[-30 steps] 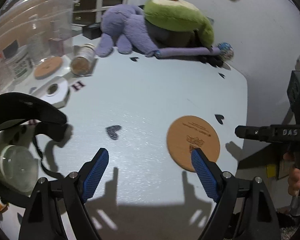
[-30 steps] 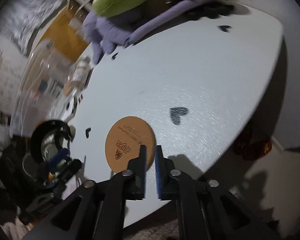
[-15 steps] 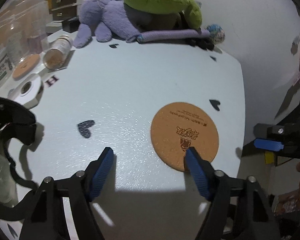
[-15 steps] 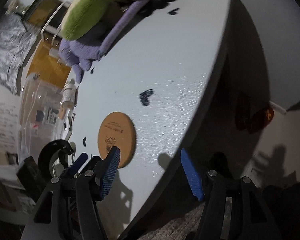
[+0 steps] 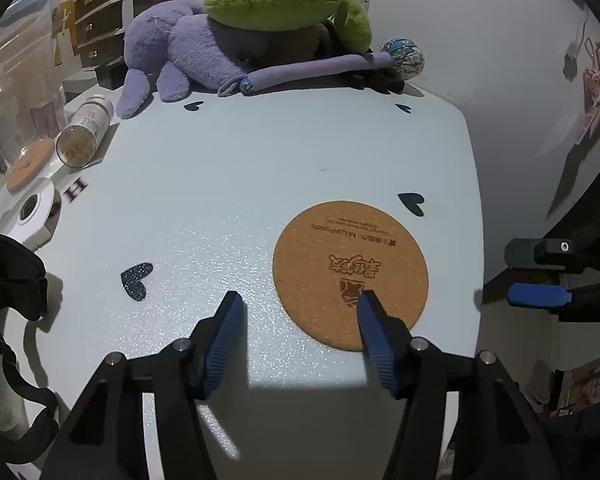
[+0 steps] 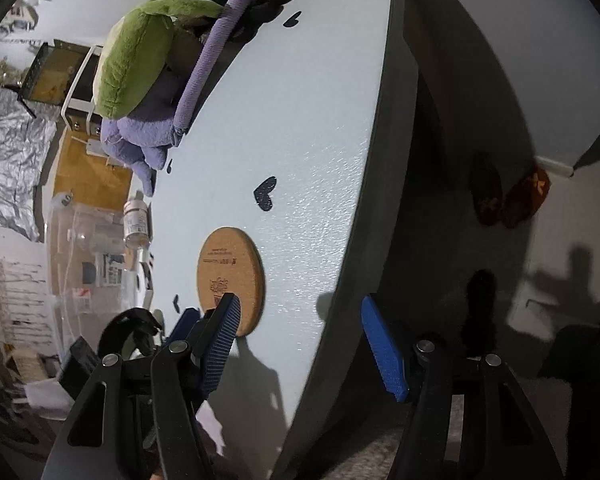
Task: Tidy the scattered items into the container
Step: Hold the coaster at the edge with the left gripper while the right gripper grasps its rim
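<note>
Over on the left the clear container (image 5: 16, 92) waits at the surface (image 5: 260, 168) edge, the left hand-held gripper (image 5: 298, 312) spreads wide and empty to straddle the cork coaster (image 5: 350, 272), while the right hand-held gripper (image 6: 300, 324) hangs open, holding nothing, off the rim.

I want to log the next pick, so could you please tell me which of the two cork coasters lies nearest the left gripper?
The printed cork coaster by the table's right edge; one left finger overlaps it. The other coaster lies far left, beside the toppled jar.

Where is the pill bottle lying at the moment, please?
In the left wrist view the pill bottle lies on its side at the table's far left, beside the clear container, just in front of the purple plush toy.
</note>
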